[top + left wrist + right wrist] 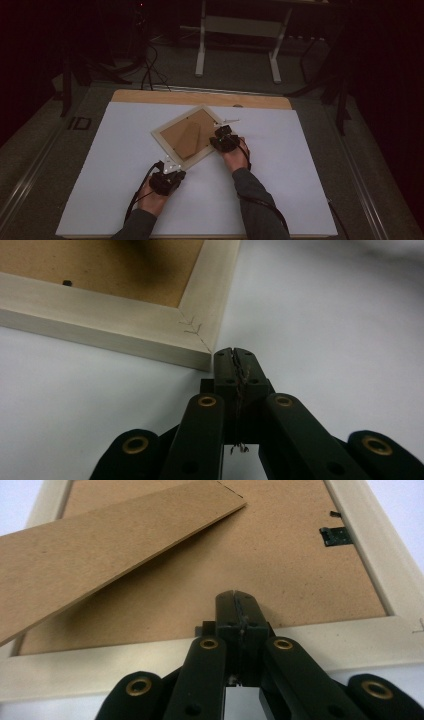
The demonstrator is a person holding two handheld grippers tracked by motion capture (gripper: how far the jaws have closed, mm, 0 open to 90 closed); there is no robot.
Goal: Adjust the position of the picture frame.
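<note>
A cream picture frame (172, 147) lies face down and turned diamond-wise on the white table sheet (115, 165), its brown backing board (182, 131) up. A brown easel stand (100, 545) angles up off the backing. My left gripper (167, 167) is shut and empty, its tips just off the frame's near corner (200, 337), apart from it. My right gripper (218, 135) is shut too, reaching over the frame's right rail (150, 657) with its tips (235, 596) above the backing. A small black turn clip (336, 535) sits by the far rail.
The white sheet covers a wooden tabletop (200, 97) whose bare strip shows at the far edge. A white-legged stand (237, 45) and cables (147, 70) are on the dark floor beyond. Both forearms (255, 200) enter from the bottom.
</note>
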